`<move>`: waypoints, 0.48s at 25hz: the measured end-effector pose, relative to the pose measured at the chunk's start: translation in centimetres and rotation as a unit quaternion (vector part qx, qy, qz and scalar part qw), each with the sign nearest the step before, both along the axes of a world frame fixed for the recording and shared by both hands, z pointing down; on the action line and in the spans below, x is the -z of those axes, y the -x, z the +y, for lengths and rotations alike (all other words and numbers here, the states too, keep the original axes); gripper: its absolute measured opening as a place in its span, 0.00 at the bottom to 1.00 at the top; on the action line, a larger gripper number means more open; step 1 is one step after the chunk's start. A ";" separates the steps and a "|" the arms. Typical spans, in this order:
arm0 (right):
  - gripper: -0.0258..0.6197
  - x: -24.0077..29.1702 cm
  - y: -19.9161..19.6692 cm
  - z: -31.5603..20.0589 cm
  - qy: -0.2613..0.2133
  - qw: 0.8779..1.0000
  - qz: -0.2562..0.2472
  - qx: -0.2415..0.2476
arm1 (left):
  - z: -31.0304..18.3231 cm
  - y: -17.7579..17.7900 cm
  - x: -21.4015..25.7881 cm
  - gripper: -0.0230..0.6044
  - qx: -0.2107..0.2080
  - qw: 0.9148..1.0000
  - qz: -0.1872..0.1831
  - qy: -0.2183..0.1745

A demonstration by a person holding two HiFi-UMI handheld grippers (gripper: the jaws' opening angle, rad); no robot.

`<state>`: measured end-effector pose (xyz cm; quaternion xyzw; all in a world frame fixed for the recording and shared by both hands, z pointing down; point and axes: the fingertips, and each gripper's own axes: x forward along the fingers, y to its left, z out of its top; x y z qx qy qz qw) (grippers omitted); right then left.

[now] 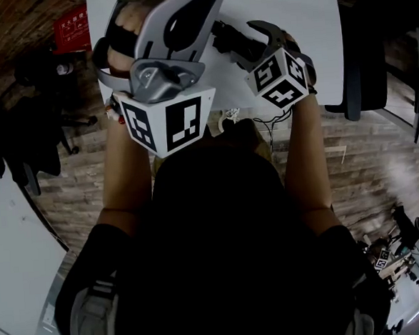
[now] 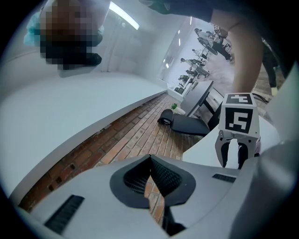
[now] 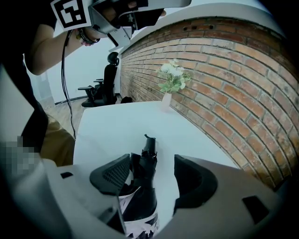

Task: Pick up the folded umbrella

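White table: carries the folded umbrella; a small vase of pale flowers stands at its far edge, close to the brick wall.
Folded umbrella: black, with a white-patterned patch at its near end; it lies flat on the table with its tip pointing away, between the right gripper's jaws.
Right gripper: tilted down over the table, jaws wide apart on either side of the umbrella and not clamped on it; one pad sits just beside the fabric, the other clear of it.
Left gripper: held level, jaws closed together with nothing between them.
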<state>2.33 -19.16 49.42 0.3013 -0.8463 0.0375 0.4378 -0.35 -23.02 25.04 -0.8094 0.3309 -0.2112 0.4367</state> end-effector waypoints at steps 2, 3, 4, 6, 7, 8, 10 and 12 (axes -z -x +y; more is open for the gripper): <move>0.48 -0.7 0.0 0.2 0.012 1.000 -0.002 0.001 | -0.1 0.0 -0.2 0.06 0.000 1.000 0.000 0.003; 0.49 -0.9 0.0 0.3 0.019 1.000 -0.005 0.001 | -0.2 0.0 -0.3 0.06 0.000 1.000 0.000 0.004; 0.49 -1.2 0.1 0.3 0.025 1.000 -0.007 0.001 | -0.3 0.0 -0.4 0.06 0.000 1.000 0.000 0.005; 0.49 -1.7 0.1 0.3 0.034 0.999 -0.001 0.002 | -0.4 0.1 -0.7 0.06 0.001 1.000 -0.001 0.009; 0.49 -2.1 0.0 0.3 0.037 0.999 0.004 0.004 | -0.5 0.1 -0.8 0.06 0.001 1.000 0.000 0.011; 0.49 -2.4 0.0 0.3 0.040 0.999 0.008 0.004 | -0.6 0.1 -0.9 0.05 0.001 1.000 0.000 0.012; 0.50 -2.9 -0.3 0.3 0.048 0.999 0.014 0.003 | -0.7 0.1 -1.0 0.06 0.000 1.000 -0.001 0.015; 0.50 -3.4 -0.5 0.4 0.057 0.998 0.019 0.001 | -0.7 0.1 -1.1 0.06 0.000 1.000 0.000 0.017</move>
